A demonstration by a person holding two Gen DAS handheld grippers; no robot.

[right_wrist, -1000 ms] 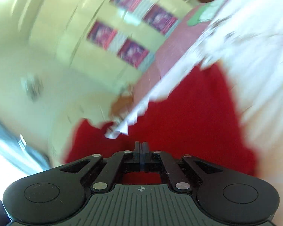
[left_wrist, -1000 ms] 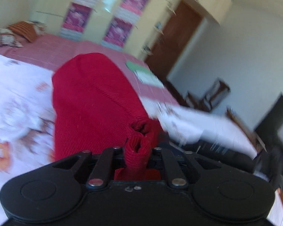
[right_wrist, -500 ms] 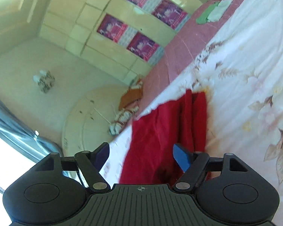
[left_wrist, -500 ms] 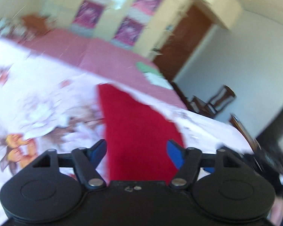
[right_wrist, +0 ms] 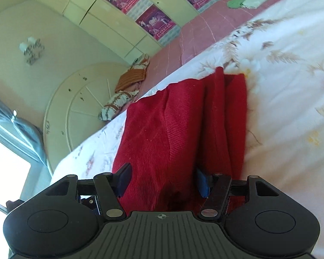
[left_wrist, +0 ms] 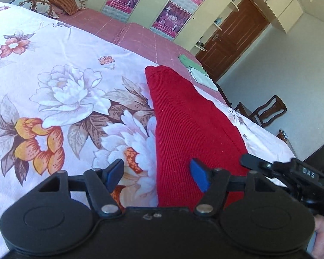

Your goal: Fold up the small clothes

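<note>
A red knitted garment (left_wrist: pixel 190 125) lies on the floral bedsheet (left_wrist: pixel 60 86) of the bed, folded into a long narrow strip. In the left wrist view its long axis runs from 6 o'clock, under the gripper, up toward 12 o'clock, ending in a rounded far tip just short of the pink blanket (left_wrist: pixel 140 36). The left gripper (left_wrist: pixel 156 173) hovers over the near end with its fingers spread and opening; its left blue pad sits over the sheet and the right one over the red knit, neither pressing on the cloth. The other gripper's black tip pokes in at 3 o'clock in that view. In the right wrist view the red knitted garment (right_wrist: pixel 172 129) again stretches from 6 o'clock toward 12 to 1 o'clock, with lengthwise folds stacked along its right side and a straight far edge. The right gripper (right_wrist: pixel 162 180) has its fingers apart and closing, with the near end of the cloth lying between them, though the pads do not pinch it. Beyond the bed, pillows (left_wrist: pixel 45 2) sit at 11 o'clock in the left view, and folded green and white cloths (left_wrist: pixel 196 71) rest on the pink blanket toward 1 o'clock.
</note>
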